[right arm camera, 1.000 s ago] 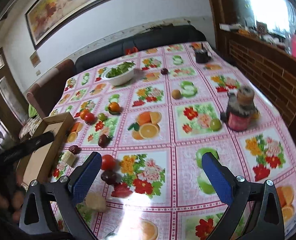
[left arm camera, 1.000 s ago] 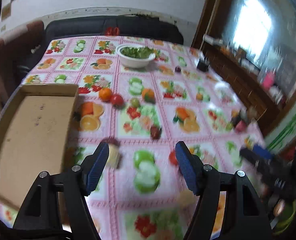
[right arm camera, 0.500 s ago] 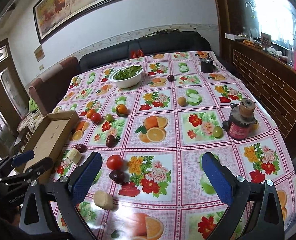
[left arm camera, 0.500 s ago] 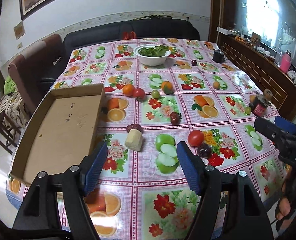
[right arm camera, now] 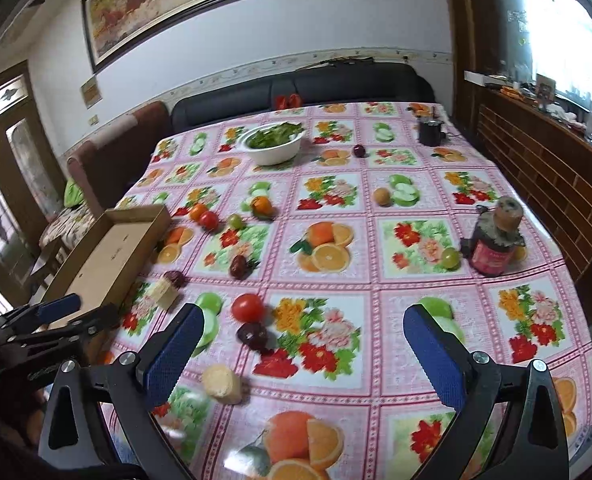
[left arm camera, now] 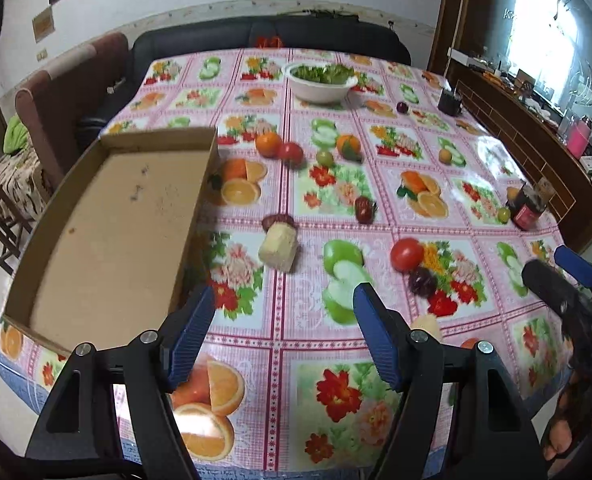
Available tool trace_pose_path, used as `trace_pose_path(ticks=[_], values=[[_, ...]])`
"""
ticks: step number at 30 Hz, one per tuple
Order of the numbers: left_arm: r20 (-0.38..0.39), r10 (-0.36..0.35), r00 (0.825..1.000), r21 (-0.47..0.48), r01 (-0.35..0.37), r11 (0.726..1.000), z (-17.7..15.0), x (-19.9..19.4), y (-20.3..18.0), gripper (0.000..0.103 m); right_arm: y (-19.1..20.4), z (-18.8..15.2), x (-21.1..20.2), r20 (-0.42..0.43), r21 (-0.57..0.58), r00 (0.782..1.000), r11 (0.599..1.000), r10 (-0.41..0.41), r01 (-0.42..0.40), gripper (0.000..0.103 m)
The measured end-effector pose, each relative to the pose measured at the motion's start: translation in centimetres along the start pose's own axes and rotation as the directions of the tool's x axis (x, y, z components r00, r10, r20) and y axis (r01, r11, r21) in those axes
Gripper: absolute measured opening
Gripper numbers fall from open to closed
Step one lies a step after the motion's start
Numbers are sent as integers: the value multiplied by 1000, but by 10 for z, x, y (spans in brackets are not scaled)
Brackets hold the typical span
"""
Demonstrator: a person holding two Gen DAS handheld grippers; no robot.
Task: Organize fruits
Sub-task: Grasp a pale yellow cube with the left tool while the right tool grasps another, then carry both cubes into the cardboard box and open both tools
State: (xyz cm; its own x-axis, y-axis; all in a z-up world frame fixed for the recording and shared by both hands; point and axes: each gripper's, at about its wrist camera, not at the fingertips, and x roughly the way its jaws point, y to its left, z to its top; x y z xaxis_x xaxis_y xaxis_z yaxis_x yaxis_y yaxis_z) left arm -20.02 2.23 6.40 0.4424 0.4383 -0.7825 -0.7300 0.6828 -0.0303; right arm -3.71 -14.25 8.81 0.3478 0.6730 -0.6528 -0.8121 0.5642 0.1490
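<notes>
Fruits are scattered over the patterned tablecloth (right arm camera: 416, 280): a red tomato (right arm camera: 247, 307) and a dark plum (right arm camera: 252, 335) near centre, an orange (left arm camera: 268, 144) and a second tomato (left arm camera: 291, 151) farther off. A cardboard tray (left arm camera: 115, 224) is placed at the left edge. Left gripper (left arm camera: 283, 322) and right gripper (right arm camera: 302, 350) are held above the near edge, jaws apart, nothing gripped.

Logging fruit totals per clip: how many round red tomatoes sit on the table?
2: one round red tomato near the table's front beside a dark plum, another beside the orange near the cardboard box.
</notes>
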Motion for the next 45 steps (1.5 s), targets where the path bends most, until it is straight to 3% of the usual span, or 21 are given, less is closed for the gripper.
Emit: trace_pose_path(ticks=[4,6,9,15,20,21,23,25,35,45], values=[[-52,-24,998,-1,24,1000,-5,17,2,71,16,-19,11,-63,-58,997,997,54,-58,87],[-80,-45,996,-14,44,999,-6,28,3,71,26,-32,25,-124,-75,989,993,77,-87,72],[-101,-51,994,-33,47,998,-2,42,5,71,37,-45,44,-195,-84,977,990,91,-109,59],[-129,-34,991,-84,23,996,16,74,12,71,51,-59,69,-252,-127,965,986,77,-112,55],[-156,6,988,-74,-18,997,25,97,13,70,53,-60,76,-248,-152,967,983,64,-104,42],[-150,11,989,-72,-22,997,26,98,13,67,54,-59,76,-248,-155,966,982,66,-107,36],[-139,4,990,-76,-15,997,28,97,16,43,56,-60,76,-247,-170,967,979,66,-110,30],[-131,-28,991,-84,17,996,30,95,19,28,58,-60,77,-240,-189,969,976,58,-105,29],[-69,-183,981,-79,177,981,27,61,18,28,49,-48,57,-206,-137,972,980,114,-144,29],[-44,-192,980,-83,188,979,18,30,26,28,49,-36,47,-172,-121,977,982,123,-145,29]])
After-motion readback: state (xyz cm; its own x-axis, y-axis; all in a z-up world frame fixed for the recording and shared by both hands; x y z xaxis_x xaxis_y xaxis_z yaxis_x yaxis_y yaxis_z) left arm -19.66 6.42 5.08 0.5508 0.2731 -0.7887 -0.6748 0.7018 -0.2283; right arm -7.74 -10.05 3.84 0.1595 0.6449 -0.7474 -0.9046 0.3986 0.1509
